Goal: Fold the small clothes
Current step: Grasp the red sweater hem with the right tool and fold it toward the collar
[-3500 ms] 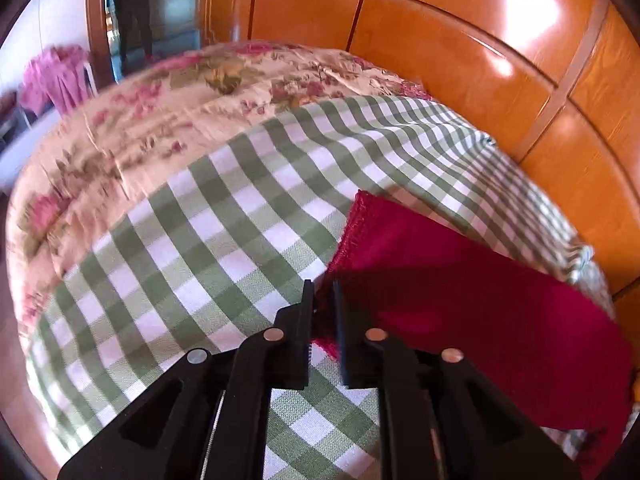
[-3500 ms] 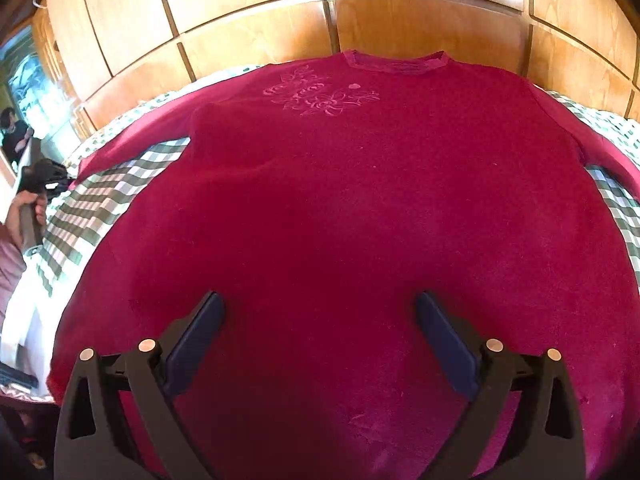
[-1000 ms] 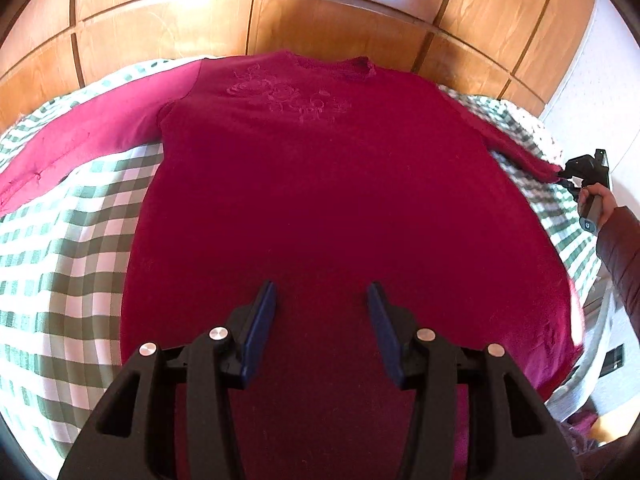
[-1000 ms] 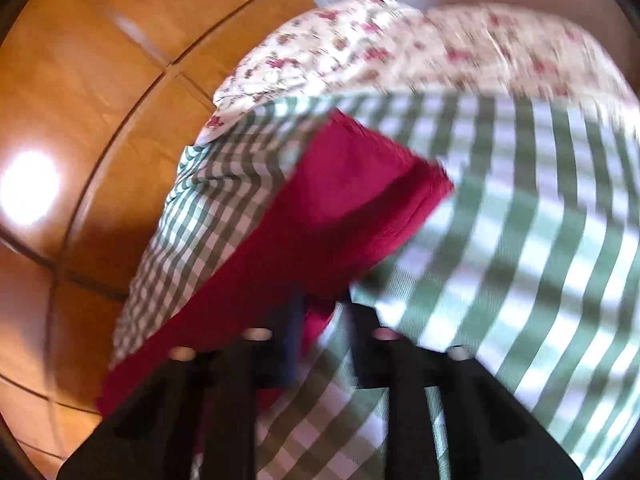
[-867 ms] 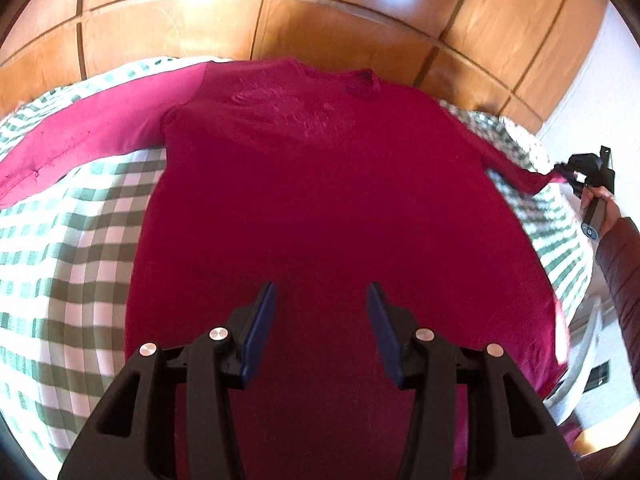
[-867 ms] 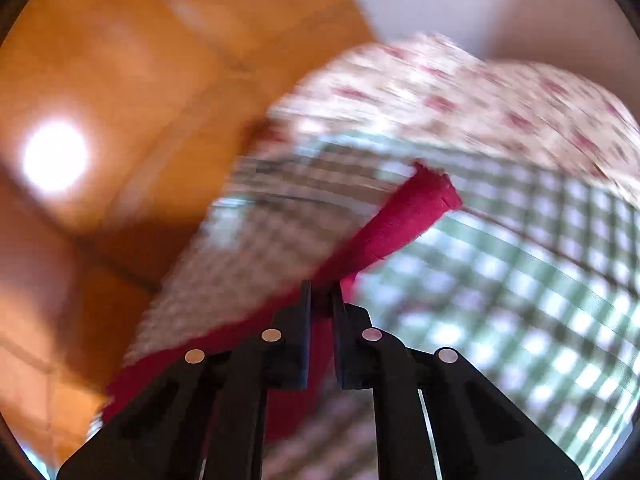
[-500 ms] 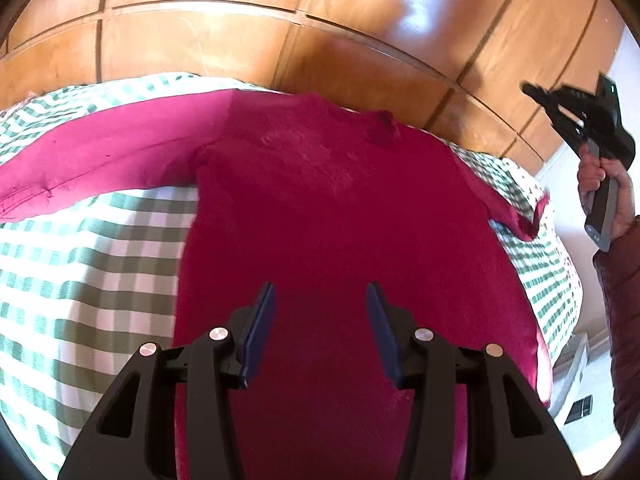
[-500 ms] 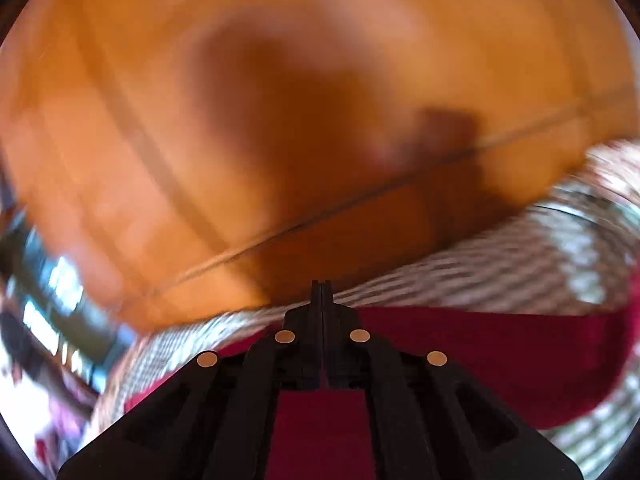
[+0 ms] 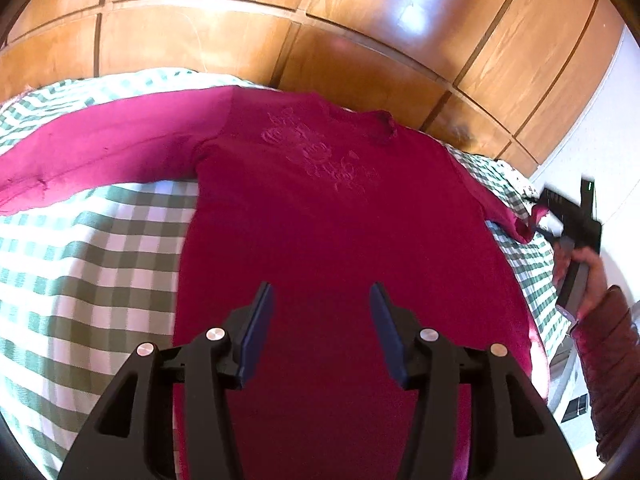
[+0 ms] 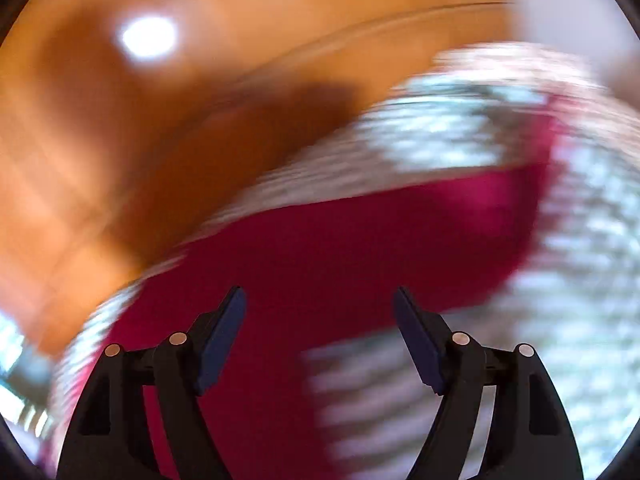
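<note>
Two sleeves lie spread and no fold shows, so I judge the task barely begun: the crimson long-sleeved top (image 9: 332, 216) is laid flat, front up, on the green-and-white checked bedspread (image 9: 92, 248), and every fold is still to make. Taking the top as the landmark and going left to right in the left wrist view: its left sleeve (image 9: 108, 152) runs out sideways over the checks toward the picture's left edge; its body fills the middle, with the embroidered flowers (image 9: 316, 156) just below the neckline (image 9: 380, 124), which points away from the camera toward the wooden panelling (image 9: 360, 52); its long axis runs from hem, nearest the camera, to collar. The left gripper (image 9: 321, 336) hovers over the lower body of the top, its jaws opening, apart, with nothing between the pads. Right of the body, the other sleeve (image 9: 508, 220) slants down toward the bed's edge, its cuff just beside the right gripper (image 10: 319, 342), which a hand (image 9: 588, 272) in a padded sleeve holds there. In the blurred right wrist view that gripper's jaws are opening and stand wide, with red cloth beyond them but nothing pinched.
</note>
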Demonstrator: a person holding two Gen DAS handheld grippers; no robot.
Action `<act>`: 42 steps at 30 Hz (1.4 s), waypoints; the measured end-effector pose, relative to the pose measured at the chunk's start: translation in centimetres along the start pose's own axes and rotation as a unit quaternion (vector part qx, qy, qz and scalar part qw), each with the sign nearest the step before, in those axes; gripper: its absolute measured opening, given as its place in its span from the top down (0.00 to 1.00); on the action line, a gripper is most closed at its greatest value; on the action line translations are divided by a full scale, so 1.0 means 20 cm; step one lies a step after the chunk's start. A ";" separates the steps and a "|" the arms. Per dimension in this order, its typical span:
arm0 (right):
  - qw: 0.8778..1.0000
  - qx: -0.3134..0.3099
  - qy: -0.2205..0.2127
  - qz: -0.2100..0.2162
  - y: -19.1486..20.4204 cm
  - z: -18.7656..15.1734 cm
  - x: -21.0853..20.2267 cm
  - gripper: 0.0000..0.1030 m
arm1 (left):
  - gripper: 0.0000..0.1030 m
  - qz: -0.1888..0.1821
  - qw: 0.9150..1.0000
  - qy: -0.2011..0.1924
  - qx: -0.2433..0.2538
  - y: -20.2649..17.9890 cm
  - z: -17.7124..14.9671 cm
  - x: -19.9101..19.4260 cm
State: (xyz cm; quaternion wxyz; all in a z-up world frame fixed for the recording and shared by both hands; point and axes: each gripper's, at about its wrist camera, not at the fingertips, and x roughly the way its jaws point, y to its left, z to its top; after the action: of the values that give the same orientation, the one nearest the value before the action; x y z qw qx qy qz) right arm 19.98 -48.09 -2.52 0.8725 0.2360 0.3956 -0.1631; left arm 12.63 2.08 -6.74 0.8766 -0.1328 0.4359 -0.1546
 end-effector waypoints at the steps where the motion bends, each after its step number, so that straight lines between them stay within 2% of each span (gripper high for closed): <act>1: 0.999 0.027 -0.003 -0.043 -0.14 0.03 0.01 0.27 | 0.51 0.001 1.000 0.005 0.000 -0.01 0.00 0.02; 4: 0.992 0.082 -0.017 -0.100 -0.38 0.13 0.02 0.27 | 0.51 0.003 1.000 0.019 0.002 -0.03 0.00 0.06; 5: 0.990 0.092 -0.021 -0.104 -0.42 0.15 0.05 0.27 | 0.51 0.005 1.000 0.022 0.003 -0.04 0.00 0.08; 11: 0.981 0.177 -0.022 -0.082 -0.52 0.32 0.17 0.23 | 0.51 0.011 0.999 0.033 0.006 -0.08 -0.02 0.11; 13: 0.978 0.163 -0.030 -0.124 -0.51 0.38 0.18 0.36 | 0.51 0.011 0.999 0.037 0.010 -0.09 -0.02 0.12; 14: 0.979 0.151 -0.026 -0.131 -0.50 0.41 0.19 0.64 | 0.51 0.011 0.999 0.037 0.013 -0.08 -0.02 0.12; 15: 0.981 0.137 -0.012 -0.137 -0.50 0.43 0.22 0.87 | 0.51 0.011 0.999 0.038 0.014 -0.08 -0.02 0.12; 16: 0.981 0.132 -0.003 -0.139 -0.50 0.44 0.22 0.94 | 0.51 0.009 0.999 0.037 0.015 -0.08 -0.01 0.12; 17: 0.983 0.127 -0.009 -0.131 -0.52 0.45 0.22 0.94 | 0.51 0.007 0.999 0.036 0.014 -0.08 -0.01 0.12; 18: 0.985 0.122 -0.018 -0.119 -0.52 0.45 0.19 0.94 | 0.51 0.005 0.999 0.034 0.012 -0.07 0.00 0.11; 21: 0.994 0.094 -0.041 -0.042 -0.41 0.47 0.08 0.94 | 0.51 -0.002 1.000 0.031 0.006 -0.06 0.01 0.11; 25: 0.995 0.026 -0.063 0.074 -0.07 0.49 -0.08 0.94 | 0.51 -0.010 1.000 0.019 0.001 -0.04 0.05 0.09; 28: 0.984 -0.028 -0.065 0.161 0.27 0.45 -0.15 0.94 | 0.51 -0.013 1.000 0.008 -0.005 -0.03 0.08 0.07; 30: 0.972 -0.064 -0.051 0.220 0.53 0.38 -0.16 0.94 | 0.51 -0.023 1.000 0.002 -0.015 -0.01 0.11 0.06; 34: 0.947 -0.152 -0.011 0.284 1.00 0.16 -0.12 0.94 | 0.51 -0.033 0.999 -0.013 -0.035 0.04 0.18 0.05; 37: 0.921 -0.199 0.035 0.334 1.26 -0.03 -0.07 0.89 | 0.51 -0.040 0.997 -0.016 -0.061 0.10 0.24 0.07; 38: 0.913 -0.205 0.047 0.348 1.31 -0.08 -0.05 0.71 | 0.51 -0.045 0.997 -0.016 -0.068 0.11 0.27 0.08; 39: 0.908 -0.207 0.052 0.359 1.34 -0.12 -0.05 0.41 | 0.51 -0.043 0.996 -0.016 -0.074 0.13 0.29 0.10; 40: 0.907 -0.200 0.049 0.366 1.34 -0.14 -0.05 0.30 | 0.50 -0.041 0.996 -0.017 -0.082 0.16 0.32 0.11; 42: 0.912 -0.183 0.043 0.365 1.28 -0.15 -0.06 0.27 | 0.50 -0.042 0.995 -0.016 -0.092 0.19 0.35 0.14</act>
State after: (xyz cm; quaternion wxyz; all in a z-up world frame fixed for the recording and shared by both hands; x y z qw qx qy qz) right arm 29.47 -24.89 3.82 0.8812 0.2071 0.3422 0.2519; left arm 20.55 5.17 -6.07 0.8605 -0.2334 0.4281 -0.1480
